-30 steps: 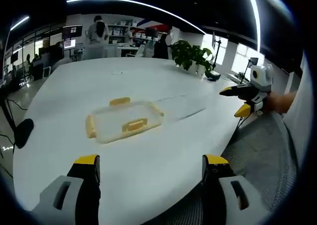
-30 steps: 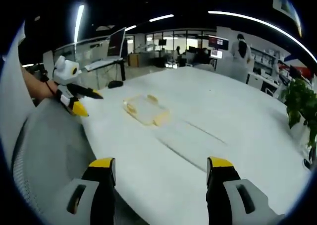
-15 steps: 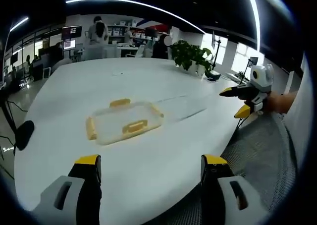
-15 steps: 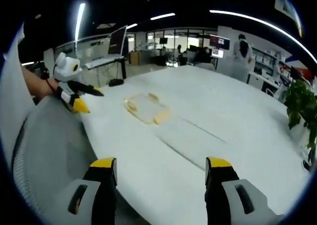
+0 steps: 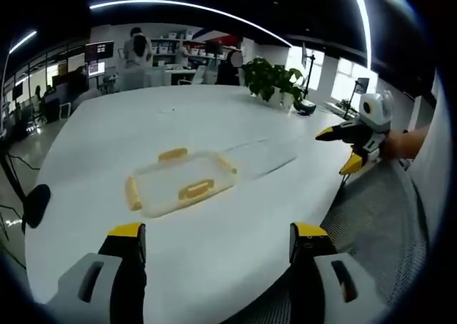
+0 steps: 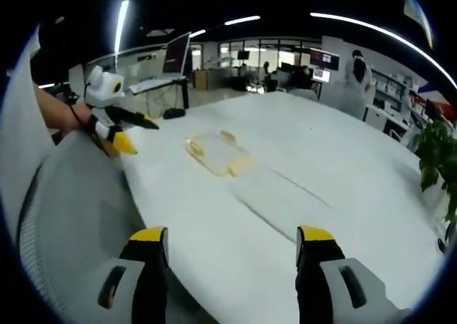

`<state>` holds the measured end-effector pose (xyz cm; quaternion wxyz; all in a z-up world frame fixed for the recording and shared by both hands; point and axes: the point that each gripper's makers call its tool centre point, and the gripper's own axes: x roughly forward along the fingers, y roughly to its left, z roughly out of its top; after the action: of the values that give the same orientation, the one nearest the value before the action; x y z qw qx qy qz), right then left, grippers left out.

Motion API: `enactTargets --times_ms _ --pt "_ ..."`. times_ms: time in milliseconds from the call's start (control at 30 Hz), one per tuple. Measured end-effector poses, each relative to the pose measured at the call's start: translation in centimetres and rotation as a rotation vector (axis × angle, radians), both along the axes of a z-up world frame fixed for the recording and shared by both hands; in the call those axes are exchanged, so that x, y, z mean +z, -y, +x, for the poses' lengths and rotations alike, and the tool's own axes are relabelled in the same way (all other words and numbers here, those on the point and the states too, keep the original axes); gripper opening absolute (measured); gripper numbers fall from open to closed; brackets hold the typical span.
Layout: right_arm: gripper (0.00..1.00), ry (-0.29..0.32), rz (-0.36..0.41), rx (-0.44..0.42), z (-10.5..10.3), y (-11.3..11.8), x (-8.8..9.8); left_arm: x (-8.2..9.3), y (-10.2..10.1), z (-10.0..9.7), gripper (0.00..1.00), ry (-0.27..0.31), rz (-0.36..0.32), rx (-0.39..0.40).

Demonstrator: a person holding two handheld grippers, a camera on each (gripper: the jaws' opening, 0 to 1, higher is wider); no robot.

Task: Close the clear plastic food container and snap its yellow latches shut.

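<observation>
The clear plastic container lies flat on the white table, with yellow latches on its sides. To its right lies a clear flat lid, apart from it. My left gripper hangs open above the table's near edge, well short of the container. My right gripper stands open at the table's right edge, held by a hand. In the right gripper view the container is far ahead, the lid lies nearer, my right gripper is open, and the left gripper is open at the left.
A grey mesh chair back sits at the table's edge between the two hands. A potted plant stands at the far end of the table. A black object hangs off the left edge. People and desks are far behind.
Both views have shifted a little as the hands drift. The container and the lid lie where they were. Both grippers stay open.
</observation>
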<state>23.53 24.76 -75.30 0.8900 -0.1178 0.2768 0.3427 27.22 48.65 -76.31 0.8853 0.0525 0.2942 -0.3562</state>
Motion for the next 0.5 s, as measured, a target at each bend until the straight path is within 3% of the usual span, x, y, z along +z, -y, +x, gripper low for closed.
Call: enactTargets --times_ms 500 --pt "0.71 -0.016 -0.038 0.057 0.76 -0.53 -0.56 -0.33 0.49 0.35 0.82 -0.007 0.027 -0.045"
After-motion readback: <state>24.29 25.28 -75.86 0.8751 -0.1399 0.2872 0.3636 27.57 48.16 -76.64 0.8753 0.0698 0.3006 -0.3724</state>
